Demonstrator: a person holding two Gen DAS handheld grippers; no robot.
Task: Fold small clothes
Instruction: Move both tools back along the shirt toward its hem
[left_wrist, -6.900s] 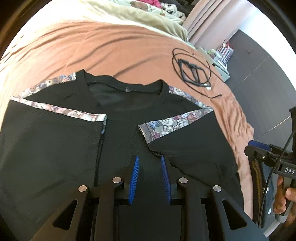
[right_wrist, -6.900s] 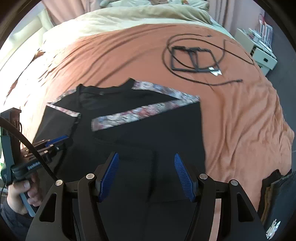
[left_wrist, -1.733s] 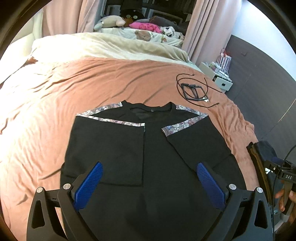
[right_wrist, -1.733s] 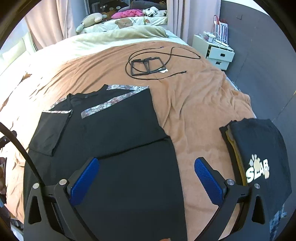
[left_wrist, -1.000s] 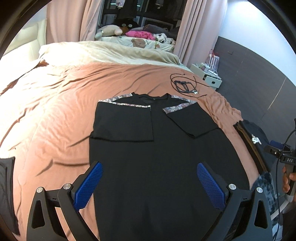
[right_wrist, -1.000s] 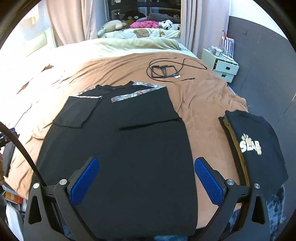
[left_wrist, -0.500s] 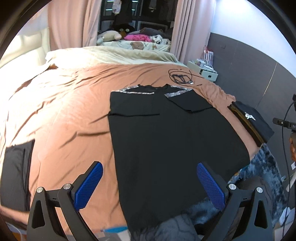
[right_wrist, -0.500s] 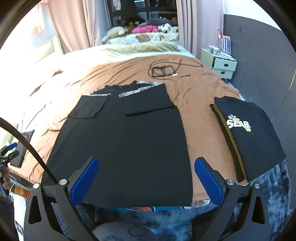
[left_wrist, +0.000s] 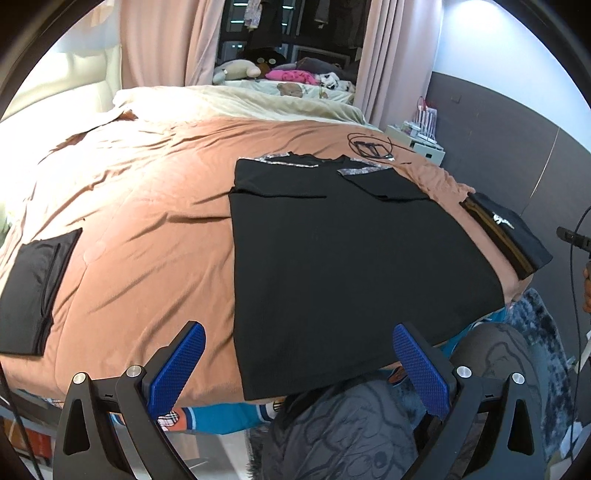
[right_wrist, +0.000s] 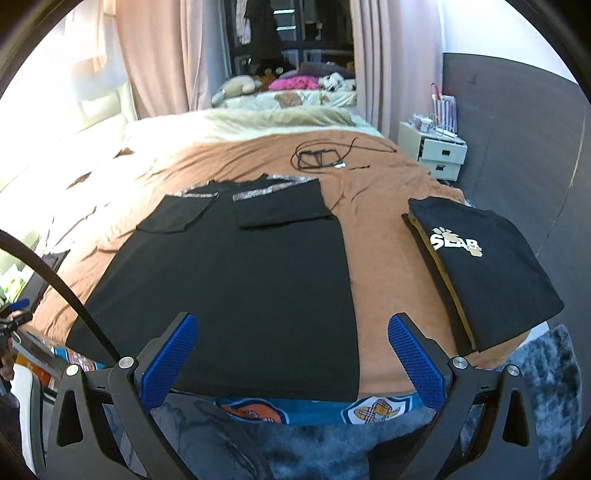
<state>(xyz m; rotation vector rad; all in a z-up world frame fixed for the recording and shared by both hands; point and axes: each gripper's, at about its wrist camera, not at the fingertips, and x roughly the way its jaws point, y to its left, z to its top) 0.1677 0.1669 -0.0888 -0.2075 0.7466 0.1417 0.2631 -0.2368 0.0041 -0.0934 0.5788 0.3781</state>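
A black T-shirt (left_wrist: 343, 258) (right_wrist: 243, 280) with patterned shoulder trim lies flat on the brown bedspread (left_wrist: 140, 206), both sleeves folded inward, its hem hanging over the bed's near edge. My left gripper (left_wrist: 297, 369) is open and empty, held back from the bed just short of the hem. In the right wrist view my right gripper (right_wrist: 291, 363) is also open and empty, near the hem's right corner. Neither gripper touches the shirt.
A stack of folded clothes topped by a black shirt with "SLAB" print (right_wrist: 484, 273) (left_wrist: 506, 232) sits at the bed's right edge. A folded black garment (left_wrist: 33, 288) lies at the left. A coiled black cable (right_wrist: 317, 157) lies beyond the collar. A white nightstand (right_wrist: 432, 151) stands at the right.
Both grippers opened wide, then pulled back from over the sleeves to the foot of the bed, so the whole shirt and the bed edge now show. The shirt has not moved.
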